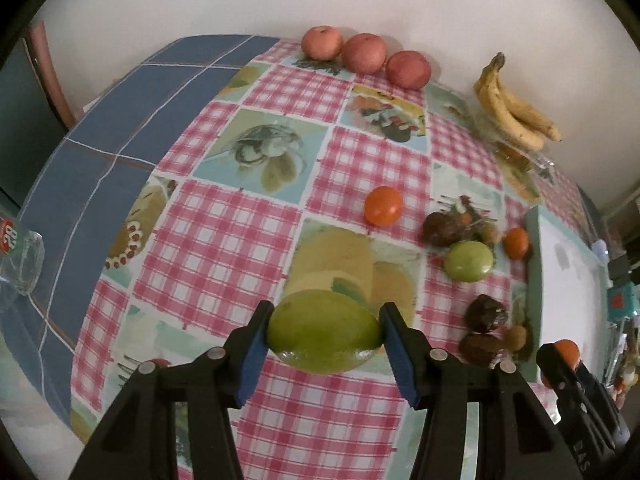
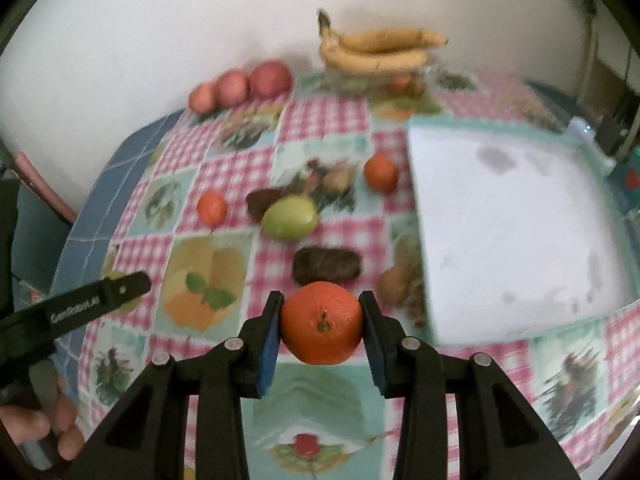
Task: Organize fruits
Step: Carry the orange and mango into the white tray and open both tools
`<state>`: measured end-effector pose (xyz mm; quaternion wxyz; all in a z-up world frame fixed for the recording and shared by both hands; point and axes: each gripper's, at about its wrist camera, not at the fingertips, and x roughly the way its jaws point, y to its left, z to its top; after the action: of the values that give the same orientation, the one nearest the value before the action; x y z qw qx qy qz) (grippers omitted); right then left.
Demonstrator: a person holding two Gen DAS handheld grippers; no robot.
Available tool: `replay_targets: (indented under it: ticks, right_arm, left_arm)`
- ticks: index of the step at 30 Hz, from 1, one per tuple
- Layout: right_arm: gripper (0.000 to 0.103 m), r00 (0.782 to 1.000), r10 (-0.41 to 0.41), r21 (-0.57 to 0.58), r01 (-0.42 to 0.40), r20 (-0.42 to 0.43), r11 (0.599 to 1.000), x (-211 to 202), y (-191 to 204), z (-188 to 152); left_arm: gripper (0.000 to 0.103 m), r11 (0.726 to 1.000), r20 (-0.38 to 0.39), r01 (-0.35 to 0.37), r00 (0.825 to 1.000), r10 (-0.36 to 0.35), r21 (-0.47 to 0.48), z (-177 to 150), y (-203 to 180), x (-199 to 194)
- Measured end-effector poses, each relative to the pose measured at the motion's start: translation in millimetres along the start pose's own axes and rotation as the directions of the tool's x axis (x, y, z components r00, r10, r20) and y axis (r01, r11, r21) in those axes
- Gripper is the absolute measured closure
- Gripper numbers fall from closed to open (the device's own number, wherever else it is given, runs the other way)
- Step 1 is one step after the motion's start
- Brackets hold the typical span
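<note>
Left wrist: left tongs (image 1: 323, 334) clamp green mango (image 1: 322, 332). Right tongs (image 2: 321, 322) clamp orange (image 2: 322, 322); white tray (image 2: 516, 232) bare.

My right wrist view is smeared: the small brown fruits (image 2: 326, 266) by the white tray (image 2: 520, 216) won't resolve. On the left view, a glass (image 1: 18, 258) gets cut by the left edge, and my right claw (image 1: 560, 360) partly covers its orange (image 1: 568, 352).

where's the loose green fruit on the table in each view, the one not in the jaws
Left wrist: loose green fruit sits right of centre, just right of a dark brown fruit.
Right wrist: it lies left of centre, beyond the held orange.
Shared landmark: the bananas by the wall.
</note>
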<state>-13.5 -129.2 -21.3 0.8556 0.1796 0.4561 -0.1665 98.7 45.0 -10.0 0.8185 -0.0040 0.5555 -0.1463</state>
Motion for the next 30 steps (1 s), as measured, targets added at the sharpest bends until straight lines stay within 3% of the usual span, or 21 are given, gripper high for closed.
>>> replay_targets:
  ticks: [4, 13, 21, 26, 30]
  right_arm:
    - [0.064, 0.999, -0.034, -0.011, 0.034, 0.033, 0.999, -7, -8, 6]
    - [0.063, 0.990, -0.133, 0.098, 0.128, 0.054, 0.987, -24, -61, 12]
    - [0.063, 0.975, -0.222, 0.298, 0.212, -0.002, 0.931, -28, -145, 14]
    - [0.063, 0.953, -0.301, 0.394, 0.290, -0.034, 0.872, -34, -192, 8]
    - [0.063, 0.947, -0.318, 0.443, 0.303, -0.043, 0.844, -37, -219, 3]
  left_arm:
    - [0.046, 0.999, 0.014, 0.032, 0.999, -0.032, -0.006, -2, -10, -2]
    - [0.046, 0.997, 0.000, 0.047, 0.999, -0.048, 0.055, -15, -53, 4]
    - [0.046, 0.981, -0.029, 0.085, 0.996, -0.081, 0.172, -39, -109, 11]
    - [0.046, 0.952, -0.014, 0.113, 0.993, -0.113, 0.283, -55, -151, 10]
    - [0.046, 0.912, 0.013, 0.137, 0.988, -0.154, 0.387, -65, -188, 12]
